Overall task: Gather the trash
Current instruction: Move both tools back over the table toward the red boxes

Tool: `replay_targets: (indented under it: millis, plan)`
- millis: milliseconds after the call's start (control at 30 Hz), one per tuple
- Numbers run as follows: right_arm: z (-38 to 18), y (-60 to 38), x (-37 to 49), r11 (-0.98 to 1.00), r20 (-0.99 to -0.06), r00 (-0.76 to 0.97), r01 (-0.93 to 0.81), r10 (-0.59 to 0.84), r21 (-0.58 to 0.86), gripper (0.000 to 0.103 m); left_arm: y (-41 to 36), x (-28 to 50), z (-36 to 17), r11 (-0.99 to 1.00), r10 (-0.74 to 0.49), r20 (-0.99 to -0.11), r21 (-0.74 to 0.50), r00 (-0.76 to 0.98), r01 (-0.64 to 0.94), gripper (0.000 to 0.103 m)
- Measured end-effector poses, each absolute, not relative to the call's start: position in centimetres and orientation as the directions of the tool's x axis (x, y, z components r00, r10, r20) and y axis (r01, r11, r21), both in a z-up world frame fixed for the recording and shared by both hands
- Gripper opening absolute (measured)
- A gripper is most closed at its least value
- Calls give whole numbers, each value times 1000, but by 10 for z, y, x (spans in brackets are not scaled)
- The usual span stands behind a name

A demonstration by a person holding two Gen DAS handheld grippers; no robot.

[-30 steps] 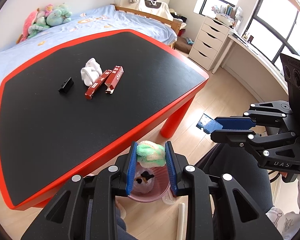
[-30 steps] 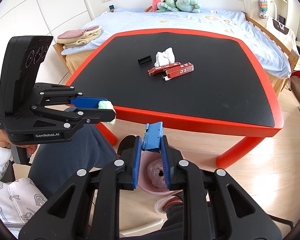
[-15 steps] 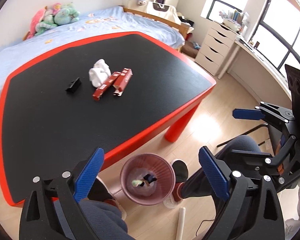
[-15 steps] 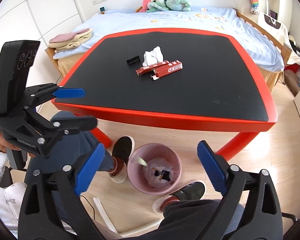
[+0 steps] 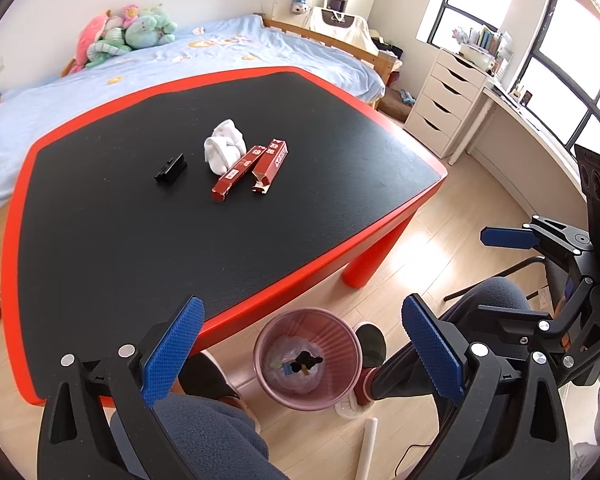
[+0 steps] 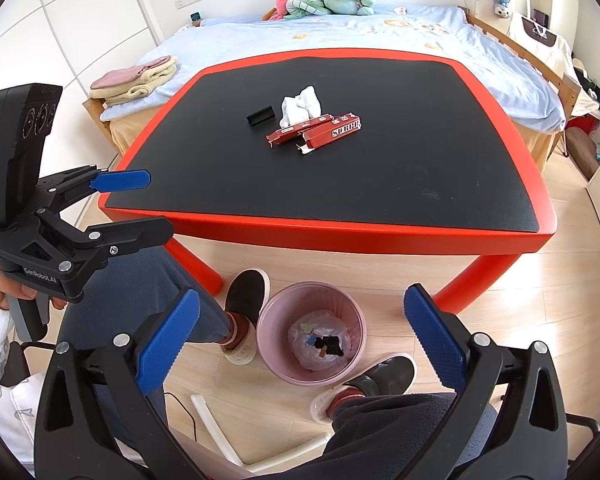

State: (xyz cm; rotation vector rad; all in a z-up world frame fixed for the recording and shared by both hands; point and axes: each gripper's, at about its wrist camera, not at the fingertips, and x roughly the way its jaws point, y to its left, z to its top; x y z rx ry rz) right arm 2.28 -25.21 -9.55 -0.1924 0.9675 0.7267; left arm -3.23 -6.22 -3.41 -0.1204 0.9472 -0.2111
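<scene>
Under the table's near edge stands a pink bin (image 5: pixel 257 354) (image 6: pixel 263 320) lined with a clear bag; a greenish wad, a blue scrap and black bits lie inside. My left gripper (image 5: pixel 302 304) (image 6: pixel 156 204) hangs open and empty above it. My right gripper (image 6: pixel 302 294) (image 5: pixel 488 276) is beside it, its jaws opening with nothing between them. On the black-topped red table (image 5: pixel 140 240) (image 6: pixel 420 160) lie a white crumpled tissue (image 5: pixel 224 150) (image 6: pixel 300 106), two red boxes (image 5: pixel 236 172) (image 6: pixel 334 130) and a small black clip (image 5: pixel 171 169) (image 6: pixel 261 116).
A person's knees and shoes (image 6: pixel 246 292) flank the bin. White tubes (image 6: pixel 216 428) and a thin cable lie on the wooden floor. A bed (image 6: pixel 340 36) with plush toys stands behind the table, and a white drawer unit (image 5: pixel 444 108) at the right.
Both grippers went from shut to wide open. The green-white wad left the left one and the blue scrap left the right one; both now lie in the bin.
</scene>
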Motion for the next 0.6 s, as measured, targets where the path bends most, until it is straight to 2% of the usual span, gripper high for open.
replay_targets:
  millis: [600]
  plan:
    - [-85, -237, 50, 719, -788, 347, -675, 509, 167, 100, -28, -10, -30, 982, -180, -790, -177, 586, 63, 95]
